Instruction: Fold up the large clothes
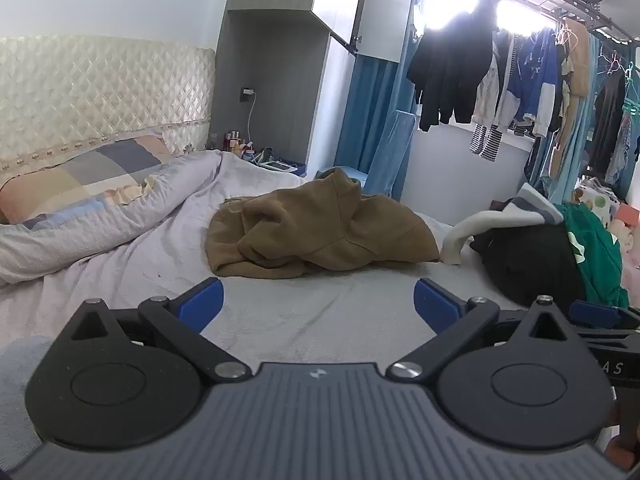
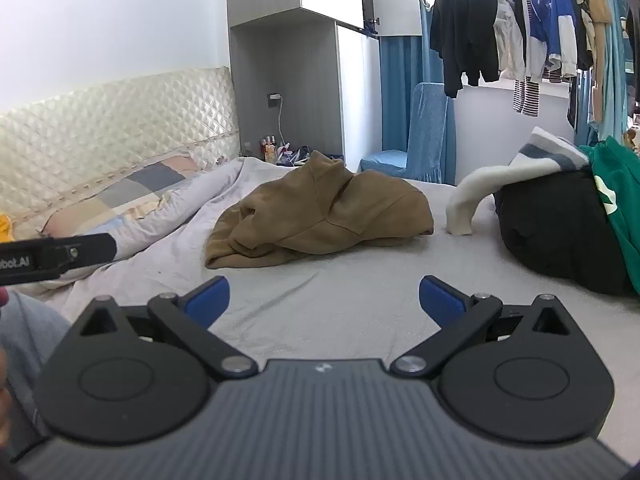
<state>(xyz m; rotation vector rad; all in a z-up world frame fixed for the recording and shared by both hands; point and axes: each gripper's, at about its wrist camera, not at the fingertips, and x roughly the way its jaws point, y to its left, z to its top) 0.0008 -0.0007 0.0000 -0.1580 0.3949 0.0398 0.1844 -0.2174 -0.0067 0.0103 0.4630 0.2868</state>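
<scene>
A crumpled brown hooded garment (image 1: 320, 228) (image 2: 320, 216) lies in a heap in the middle of the bed. My left gripper (image 1: 319, 300) hangs over the bare sheet short of it, its blue pads wide apart and nothing between them. My right gripper (image 2: 324, 300) stands open the same way, also short of the garment and holding nothing. Part of the left gripper's body (image 2: 56, 258) shows at the left edge of the right wrist view.
A pile of black, green and white clothes (image 1: 560, 248) (image 2: 568, 232) sits at the right on the pale bed sheet (image 1: 304, 320). A rolled duvet and patchwork pillow (image 1: 88, 184) lie along the headboard. Beyond the bed stand a blue chair (image 2: 416, 148), a nightstand and a rack of hanging clothes (image 1: 520, 76).
</scene>
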